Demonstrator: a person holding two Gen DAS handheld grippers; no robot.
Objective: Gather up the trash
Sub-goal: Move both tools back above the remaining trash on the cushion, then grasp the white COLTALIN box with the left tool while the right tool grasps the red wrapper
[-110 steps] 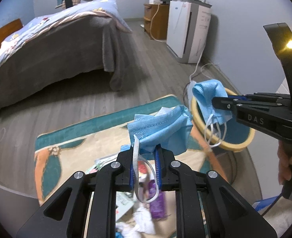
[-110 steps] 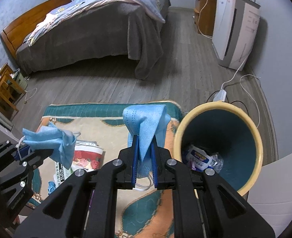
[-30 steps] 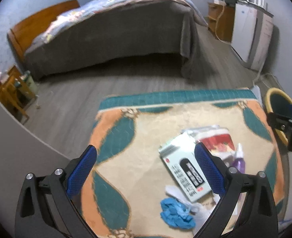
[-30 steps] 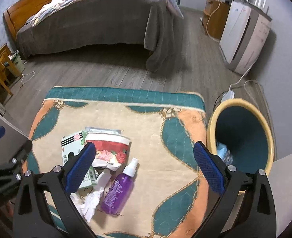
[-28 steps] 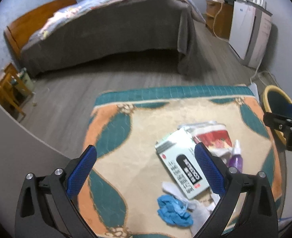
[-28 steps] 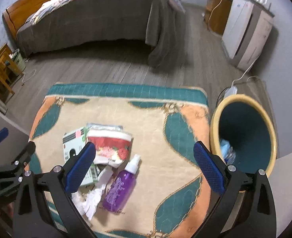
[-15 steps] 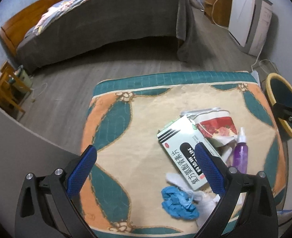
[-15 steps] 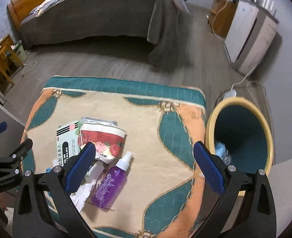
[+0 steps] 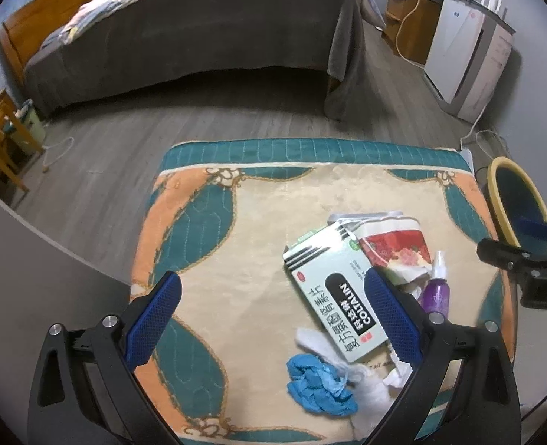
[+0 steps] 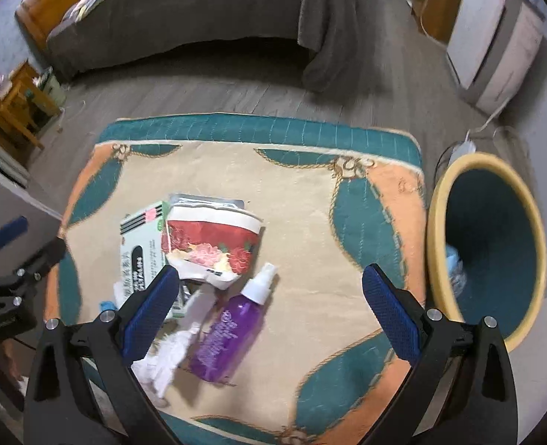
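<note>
Bedroom floor, patterned rug (image 9: 206,222): both grippers, left gripper (image 9: 273,319) and right gripper (image 10: 269,307), fingers spread wide, empty; trash heaped mid-rug – purple spray bottle (image 10: 229,333), medicine box (image 9: 333,296); bin (image 10: 436,222) beside. Risk: round bottle rolling from pinch

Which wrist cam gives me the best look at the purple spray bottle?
Right wrist: the purple spray bottle lies whole between the open fingers. In the left wrist view it is half hidden behind a finger.
</note>
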